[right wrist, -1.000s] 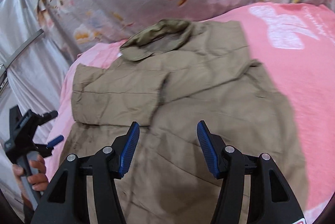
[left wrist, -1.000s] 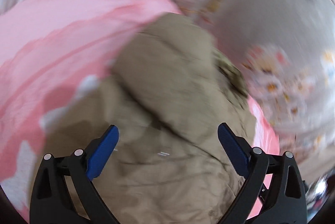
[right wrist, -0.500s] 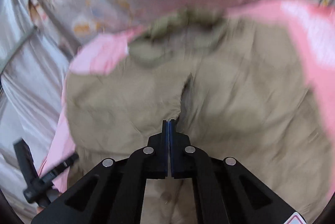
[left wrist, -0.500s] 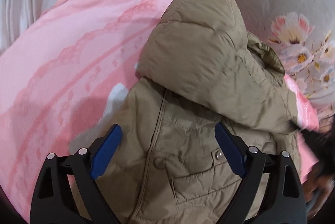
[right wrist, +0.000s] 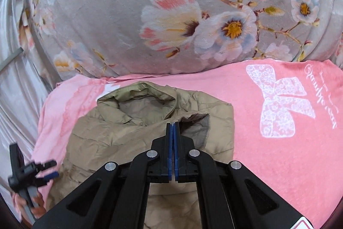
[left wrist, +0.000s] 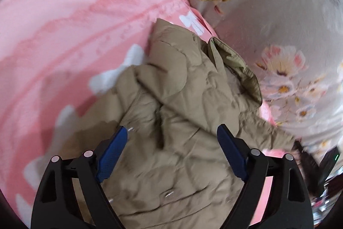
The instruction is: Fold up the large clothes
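A khaki padded jacket (left wrist: pixel 182 121) lies crumpled on a pink blanket (left wrist: pixel 64 36). In the right wrist view the jacket (right wrist: pixel 120 139) shows its collar at the far end and an open sleeve cuff (right wrist: pixel 197 124). My right gripper (right wrist: pixel 173 125) is shut on the jacket fabric beside that cuff and holds it up. My left gripper (left wrist: pixel 171 139) is open and empty, just above the jacket's middle. It also shows at the lower left of the right wrist view (right wrist: pixel 46 169), held in a hand.
A grey floral quilt (right wrist: pixel 171 14) is piled along the far edge of the bed, also in the left wrist view (left wrist: pixel 278 25). The pink blanket (right wrist: pixel 278 121) carries a white bow print. Pale curtain folds (right wrist: pixel 12 89) hang at the left.
My right gripper closed on the jacket and lifted the sleeve up over the body toward the collar. My left gripper stayed open and shifted over the jacket, which is more bunched now.
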### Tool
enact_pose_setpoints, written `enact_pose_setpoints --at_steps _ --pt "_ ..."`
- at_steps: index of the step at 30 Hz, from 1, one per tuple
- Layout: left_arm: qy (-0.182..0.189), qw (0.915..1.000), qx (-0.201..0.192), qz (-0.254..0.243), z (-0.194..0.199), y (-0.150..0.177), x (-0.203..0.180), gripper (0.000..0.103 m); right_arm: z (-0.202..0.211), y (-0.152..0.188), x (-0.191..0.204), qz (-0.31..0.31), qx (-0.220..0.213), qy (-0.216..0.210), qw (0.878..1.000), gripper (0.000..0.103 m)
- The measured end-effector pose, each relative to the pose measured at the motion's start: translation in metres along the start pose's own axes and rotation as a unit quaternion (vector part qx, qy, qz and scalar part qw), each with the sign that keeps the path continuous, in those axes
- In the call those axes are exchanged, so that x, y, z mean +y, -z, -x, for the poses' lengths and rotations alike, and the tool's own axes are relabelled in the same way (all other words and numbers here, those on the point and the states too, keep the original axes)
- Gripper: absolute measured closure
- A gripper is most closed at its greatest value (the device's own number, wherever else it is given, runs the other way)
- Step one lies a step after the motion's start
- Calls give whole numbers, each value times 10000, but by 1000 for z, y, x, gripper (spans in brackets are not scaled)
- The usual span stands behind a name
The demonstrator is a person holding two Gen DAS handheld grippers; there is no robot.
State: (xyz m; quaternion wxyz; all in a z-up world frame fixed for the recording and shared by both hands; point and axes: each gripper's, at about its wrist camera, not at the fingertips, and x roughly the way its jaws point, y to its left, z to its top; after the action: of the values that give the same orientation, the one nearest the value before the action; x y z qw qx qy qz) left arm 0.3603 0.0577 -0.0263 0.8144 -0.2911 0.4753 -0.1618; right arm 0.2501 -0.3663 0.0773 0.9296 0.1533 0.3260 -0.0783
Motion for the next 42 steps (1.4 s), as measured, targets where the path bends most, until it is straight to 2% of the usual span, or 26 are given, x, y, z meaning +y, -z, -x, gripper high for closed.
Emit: enact_pose_setpoints --at_steps 3,4,6,8,9,11,14,18,22,29,31,32,34,36,39,42 --pt "-106 9999 59 -45 -20 -12 -14 21 0 -2 -1 53 -11 -5 10000 102" --pt "-162 9999 60 13 -27 -17 -15 26 0 -3 0 95 -17 6 10000 102" --pt "-301 9995 54 129 -37 -24 -12 38 -1 -3 1 154 -3 18 9999 102" --pt "-588 9981 12 164 -48 -31 -9 59 -5 1 0 199 51 39 9998 102" --pt "-720 9973 -17 150 -53 -33 -8 63 -9 4 -1 219 96 38 9997 102" --pt "-895 9959 -88 66 -57 -36 -6 83 -17 11 -2 260 208 38 9994 102" --pt "-1336 9903 -293 -257 -55 -38 -9 97 -32 27 -4 290 389 68 9988 102" --pt "-1717 9820 -450 -650 -53 -32 -13 99 -57 61 -9 422 702 261 9963 102" --pt "-1942 9749 -494 -966 -60 -24 -11 99 -81 97 -23 245 1073 235 9936 102" --pt "-2121 9665 -672 -1277 -71 -12 -11 99 -90 119 -18 395 991 391 9935 102" --pt "-2326 9575 -793 -1511 -76 -6 -17 99 -92 119 -15 488 1027 440 9925 101" --pt "-2517 9491 -842 -1694 -78 -3 -22 98 -91 118 -15 503 1044 443 9923 101" --pt "-2660 9419 -847 -1867 -76 1 -28 98 -86 116 -17 481 1081 446 9920 101" --pt "-2660 9399 -824 -1974 -64 6 -30 98 -67 115 -21 289 1023 474 9932 95" --pt "-2558 9369 -926 -2195 -38 13 -44 98 -37 104 -16 220 668 450 9965 92" --pt "-2192 9423 -928 -2353 -28 10 -79 97 -29 85 15 457 483 226 9975 92"
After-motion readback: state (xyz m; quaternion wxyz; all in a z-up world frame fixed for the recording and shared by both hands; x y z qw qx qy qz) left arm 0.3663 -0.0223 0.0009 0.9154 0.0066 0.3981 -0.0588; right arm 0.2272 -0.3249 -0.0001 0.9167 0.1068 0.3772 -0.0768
